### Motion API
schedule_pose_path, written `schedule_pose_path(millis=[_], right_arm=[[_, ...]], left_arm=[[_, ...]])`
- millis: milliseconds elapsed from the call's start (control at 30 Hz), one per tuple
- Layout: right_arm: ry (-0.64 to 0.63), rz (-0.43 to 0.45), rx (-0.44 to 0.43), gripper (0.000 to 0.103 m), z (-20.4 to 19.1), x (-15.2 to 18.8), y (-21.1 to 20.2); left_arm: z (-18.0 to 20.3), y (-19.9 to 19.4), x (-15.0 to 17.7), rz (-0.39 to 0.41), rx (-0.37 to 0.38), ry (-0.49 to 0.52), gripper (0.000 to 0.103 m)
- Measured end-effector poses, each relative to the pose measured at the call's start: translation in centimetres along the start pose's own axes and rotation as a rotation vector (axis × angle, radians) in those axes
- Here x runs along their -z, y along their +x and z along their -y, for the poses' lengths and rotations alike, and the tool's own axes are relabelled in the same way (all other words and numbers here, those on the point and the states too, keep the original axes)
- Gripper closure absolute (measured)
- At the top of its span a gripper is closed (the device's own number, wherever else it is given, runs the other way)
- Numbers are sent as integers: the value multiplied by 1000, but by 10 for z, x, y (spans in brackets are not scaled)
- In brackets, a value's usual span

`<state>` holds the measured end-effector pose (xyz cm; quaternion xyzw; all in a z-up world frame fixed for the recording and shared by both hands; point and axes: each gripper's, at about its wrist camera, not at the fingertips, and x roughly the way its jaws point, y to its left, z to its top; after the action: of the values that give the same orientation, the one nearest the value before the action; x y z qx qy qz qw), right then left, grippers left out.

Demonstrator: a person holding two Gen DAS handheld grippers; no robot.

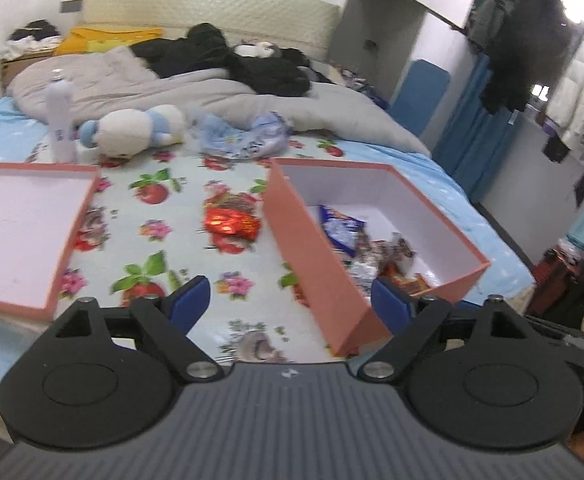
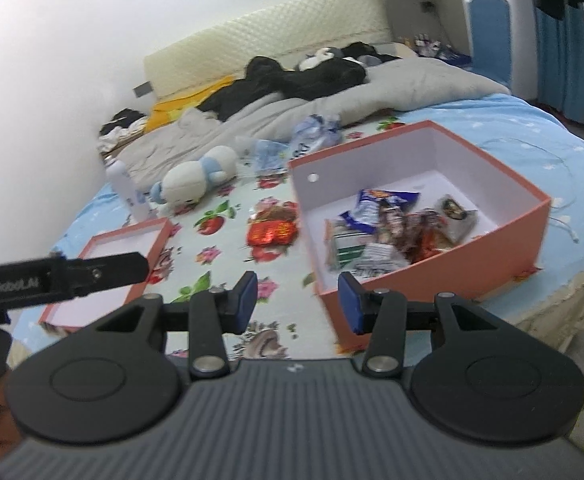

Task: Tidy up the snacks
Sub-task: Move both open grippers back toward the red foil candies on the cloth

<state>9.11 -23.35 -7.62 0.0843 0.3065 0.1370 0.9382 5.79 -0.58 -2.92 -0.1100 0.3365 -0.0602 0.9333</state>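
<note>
Left wrist view looks across a bed spread with a fruit-and-flower printed sheet. The left hand-held gripper hangs above the sheet with its blue-padded fingers spread wide and nothing between them; its right finger sits just at the near wall of an orange box with a white interior. Inside that box lies a heap of snack packets, a blue-and-white one uppermost toward the back. One red foil snack packet rests on the sheet just left of the box, apart from the pile. Farther left the orange box lid lies upturned with its white inside showing. Behind these sit a white plush toy, a white bottle standing upright, a crumpled blue cloth, a grey duvet and dark clothes by the headboard.

Right wrist view shows the right hand-held gripper likewise parted and holding nothing, poised over the sheet at the near corner of the box. The packets fill the box floor; motion blur makes their labels unreadable, though one seems green and white. The red foil packet lies just beside the box's left wall. The left hand-held gripper enters from the left, over the lid.
</note>
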Motion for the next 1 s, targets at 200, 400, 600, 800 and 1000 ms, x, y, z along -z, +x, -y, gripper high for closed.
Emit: schedule_pose_path(millis=[200, 400, 600, 800, 1000], right_arm=[[-61, -30, -65, 55, -21, 9, 9], [-75, -55, -88, 55, -30, 15, 19], [-94, -71, -117, 55, -40, 17, 29], [-133, -82, -131, 55, -56, 13, 49], [-139, -90, -133, 43, -68, 6, 75]], left_arm=[[-25, -5, 6, 22, -98, -13, 3], [-43, -6, 15, 65, -184, -62, 1], [-52, 2, 16, 81, -208, -24, 0], [-76, 26, 4, 25, -139, -50, 0], [-97, 54, -7, -23, -149, -29, 0]])
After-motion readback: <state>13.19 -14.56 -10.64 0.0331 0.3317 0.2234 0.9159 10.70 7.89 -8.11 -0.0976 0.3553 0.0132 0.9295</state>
